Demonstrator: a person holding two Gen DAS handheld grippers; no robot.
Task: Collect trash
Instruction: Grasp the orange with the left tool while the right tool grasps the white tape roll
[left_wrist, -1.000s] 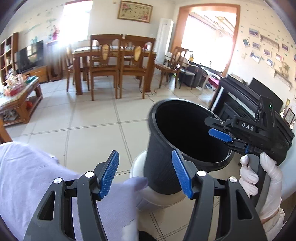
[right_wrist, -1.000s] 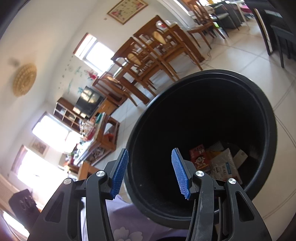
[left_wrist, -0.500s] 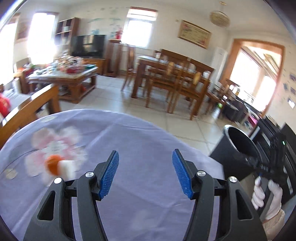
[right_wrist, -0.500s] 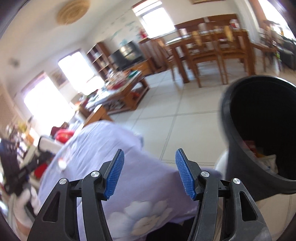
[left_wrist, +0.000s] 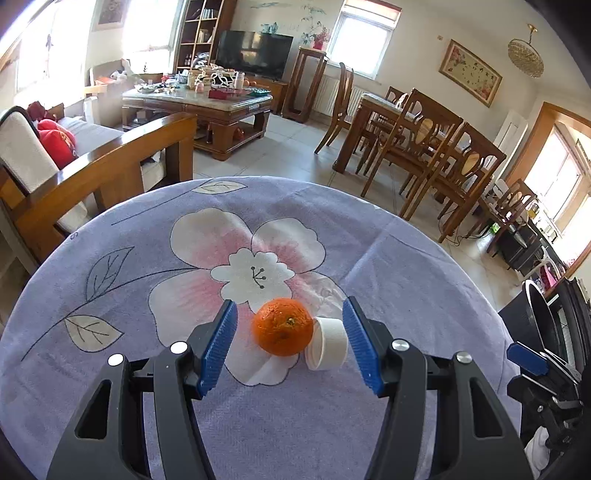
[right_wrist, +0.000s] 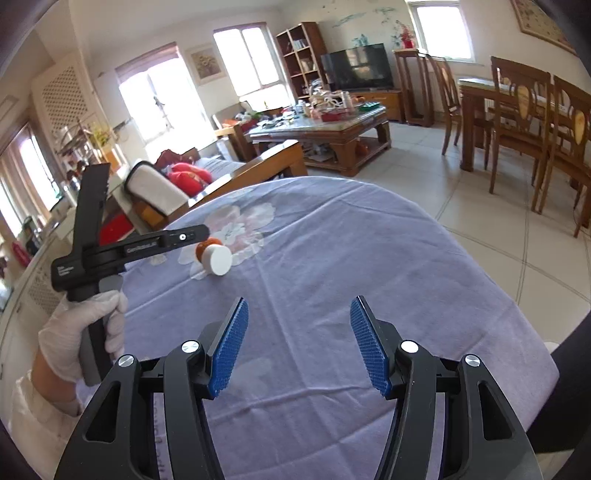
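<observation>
An orange (left_wrist: 282, 326) and a white ribbed cap (left_wrist: 327, 343) lie side by side, touching, on the purple flowered tablecloth (left_wrist: 147, 369). My left gripper (left_wrist: 289, 314) is open and straddles both, its blue pads clear of them. My right gripper (right_wrist: 299, 306) is open and holds nothing, hovering over bare cloth nearer the table's front. From the right wrist view the white cap (right_wrist: 218, 259) hides most of the orange (right_wrist: 201, 249). The black trash bin (left_wrist: 532, 317) stands on the floor past the table's right edge.
A gloved hand (right_wrist: 81, 332) holds the left gripper's handle. A wooden sofa (left_wrist: 110, 162) stands behind the table on the left. A cluttered coffee table (left_wrist: 199, 107) lies beyond, with a dining table and chairs (left_wrist: 424, 140) at the right. Tiled floor lies between.
Both grippers swung left from the black bin to the table. The left gripper closed in on the orange and cap, which now lie between its jaws. The right gripper's jaws widened slightly.
</observation>
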